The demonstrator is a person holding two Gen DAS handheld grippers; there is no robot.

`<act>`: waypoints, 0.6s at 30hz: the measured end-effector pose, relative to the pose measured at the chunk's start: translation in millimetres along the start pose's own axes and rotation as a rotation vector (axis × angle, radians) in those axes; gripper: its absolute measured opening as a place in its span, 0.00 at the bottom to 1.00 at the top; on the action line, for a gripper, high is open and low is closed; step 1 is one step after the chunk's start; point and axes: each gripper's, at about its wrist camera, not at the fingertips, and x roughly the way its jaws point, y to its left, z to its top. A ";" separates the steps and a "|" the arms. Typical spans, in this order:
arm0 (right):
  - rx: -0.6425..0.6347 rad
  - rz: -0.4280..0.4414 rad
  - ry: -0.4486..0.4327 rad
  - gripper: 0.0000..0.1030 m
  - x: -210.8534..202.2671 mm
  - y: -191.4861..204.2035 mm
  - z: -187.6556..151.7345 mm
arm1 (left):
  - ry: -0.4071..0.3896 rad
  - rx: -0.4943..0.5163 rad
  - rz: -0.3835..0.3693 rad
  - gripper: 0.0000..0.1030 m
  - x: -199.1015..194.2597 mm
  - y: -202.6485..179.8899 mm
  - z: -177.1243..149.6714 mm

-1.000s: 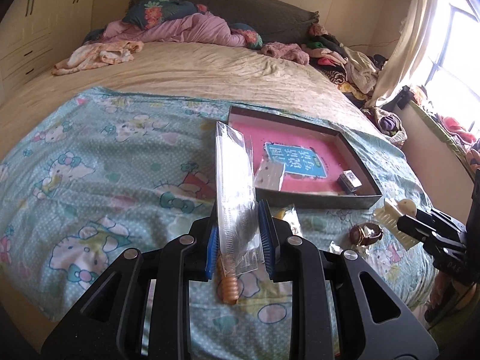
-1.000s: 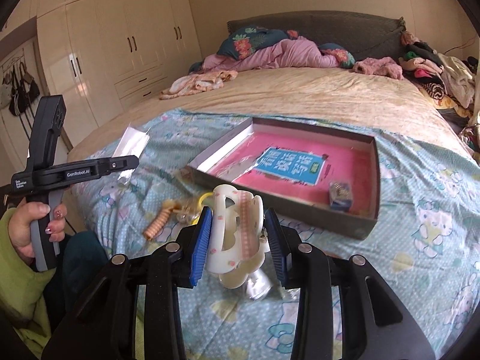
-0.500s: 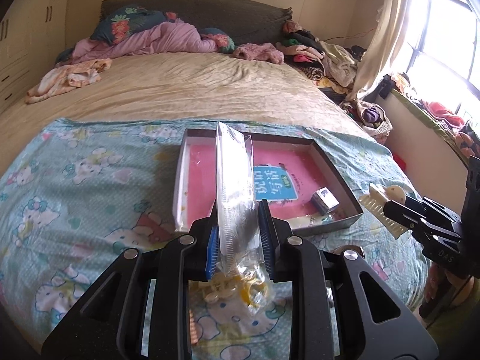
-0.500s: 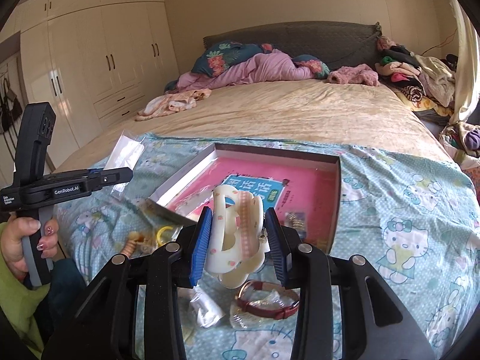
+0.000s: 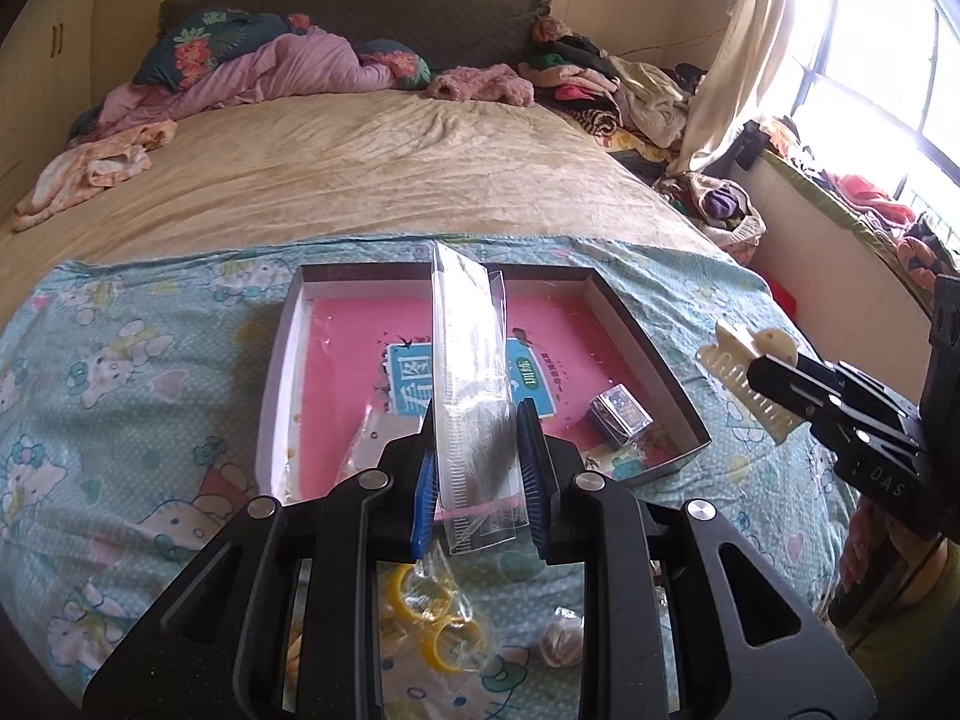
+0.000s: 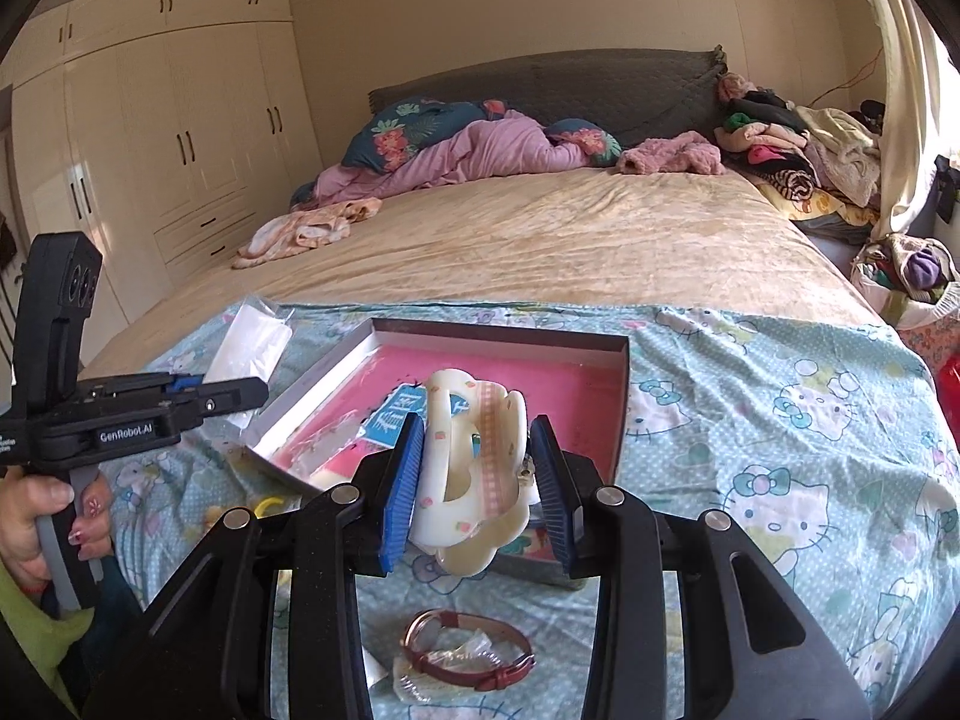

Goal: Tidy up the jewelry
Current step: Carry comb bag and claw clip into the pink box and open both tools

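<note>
Bed carries a cartoon sheet with the open box (pink floor, small silver cube in its near right corner) sitting on it. Left gripper is clamped on an upright clear bag above the box's near edge, right gripper is clamped on a cream hair claw, also over the near edge. Loose on the sheet nearer than the box: red watch, bagged yellow rings.
</note>
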 end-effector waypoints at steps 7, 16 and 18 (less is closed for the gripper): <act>0.022 -0.031 0.003 0.34 13.8 -13.7 4.7 | 0.040 0.021 -0.012 0.16 21.7 -8.2 -2.2; 0.054 -0.052 0.035 0.34 36.1 -25.7 1.6 | 0.088 0.042 -0.024 0.16 47.3 -14.4 -6.2; 0.058 -0.052 0.041 0.34 40.4 -27.8 0.5 | 0.099 0.042 -0.025 0.16 53.0 -14.7 -7.4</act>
